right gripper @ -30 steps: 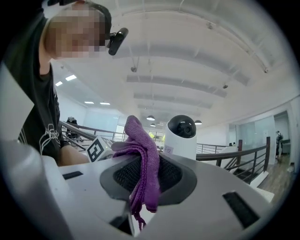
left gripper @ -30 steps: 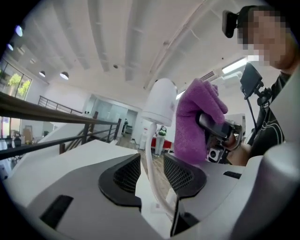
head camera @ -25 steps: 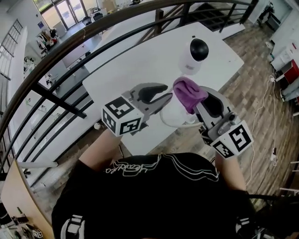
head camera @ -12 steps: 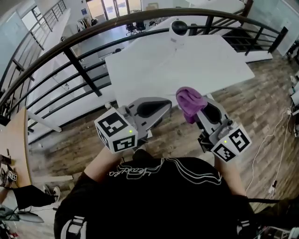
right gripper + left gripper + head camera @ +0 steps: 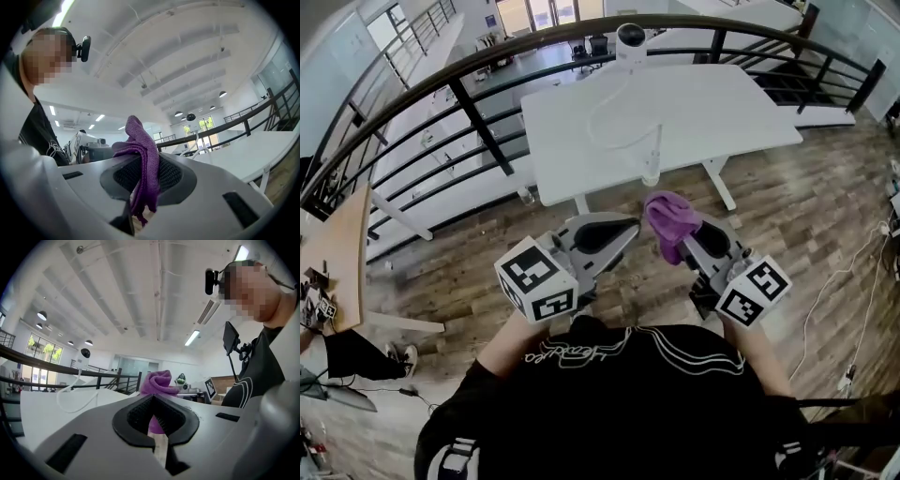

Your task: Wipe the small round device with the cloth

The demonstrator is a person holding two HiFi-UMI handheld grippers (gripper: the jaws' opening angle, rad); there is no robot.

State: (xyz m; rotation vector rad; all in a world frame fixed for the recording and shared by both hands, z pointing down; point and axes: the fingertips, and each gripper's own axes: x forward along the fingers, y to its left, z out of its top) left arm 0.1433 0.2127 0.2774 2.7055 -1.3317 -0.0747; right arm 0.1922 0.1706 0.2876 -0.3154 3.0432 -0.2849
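Since a second ago both grippers have pulled back off the table [image 5: 722,103] and now sit close to the torso, over the wood floor [image 5: 806,206]. The left jaws, which were apart then, are now together.

Hard to read:
- The small round device [image 5: 630,39] is tiny and far off in head view, at the table's far edge. Its base can't be made out.
- Its cable [image 5: 605,117] loops toward the near edge. There's a small white upright thing [image 5: 651,159] at that edge, and I can't tell what it is.
- The right gripper's [image 5: 680,239] pads are mostly covered by the purple cloth [image 5: 668,214].
- In head view the left gripper [image 5: 623,230] shows only the backs of its jaws, so the grip isn't readable there.

View differences:
- Left gripper view shows the left gripper [image 5: 153,408] closed with nothing pinched. The cloth [image 5: 159,380] seen past its tips is beyond them, not in them. The device [image 5: 85,354] is far off, behind the railing [image 5: 56,366].
- Right gripper view shows the right gripper [image 5: 145,180] clamped on the cloth [image 5: 143,164]. The cloth is bunched above the pads and its tail hangs below them. The device [image 5: 191,117] is a small spot in the distance.
- Only head view shows the table layout. The cloth is well apart from the device, and the whole table lies between them.
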